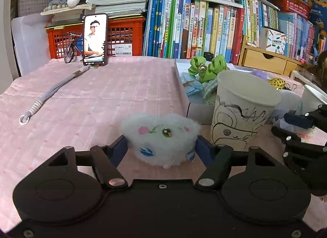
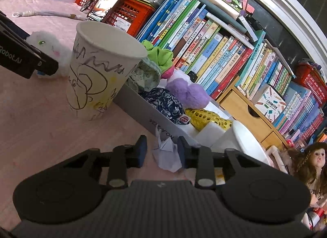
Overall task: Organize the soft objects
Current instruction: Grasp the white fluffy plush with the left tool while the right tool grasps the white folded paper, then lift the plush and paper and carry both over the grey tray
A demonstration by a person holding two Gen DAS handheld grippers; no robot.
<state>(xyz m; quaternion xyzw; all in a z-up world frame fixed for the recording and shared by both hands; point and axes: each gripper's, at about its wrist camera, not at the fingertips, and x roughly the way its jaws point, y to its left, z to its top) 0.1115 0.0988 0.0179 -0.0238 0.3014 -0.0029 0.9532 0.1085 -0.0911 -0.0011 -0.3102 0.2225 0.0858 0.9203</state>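
A white fluffy plush toy (image 1: 163, 135) with a stitched face lies on the pink tablecloth (image 1: 102, 99). My left gripper (image 1: 161, 146) is shut on it, one blue pad against each side. In the right wrist view the same plush toy (image 2: 51, 47) shows behind a left finger (image 2: 47, 65). My right gripper (image 2: 162, 152) has narrow jaws closed on a crumpled white paper (image 2: 166, 155) by the grey box (image 2: 143, 111). From the left wrist view the right gripper (image 1: 290, 126) is at the far right, beyond a scribbled paper cup (image 1: 241, 115).
The grey box holds a green scrunchie (image 1: 208, 68), a purple plush (image 2: 188, 92), dark floral cloth (image 2: 165, 101) and yellow mesh (image 2: 204, 115). The paper cup (image 2: 98, 70) stands between the grippers. A phone (image 1: 95, 39), a cord (image 1: 51, 92), a red crate (image 1: 126, 35) and books (image 1: 204, 29) line the back.
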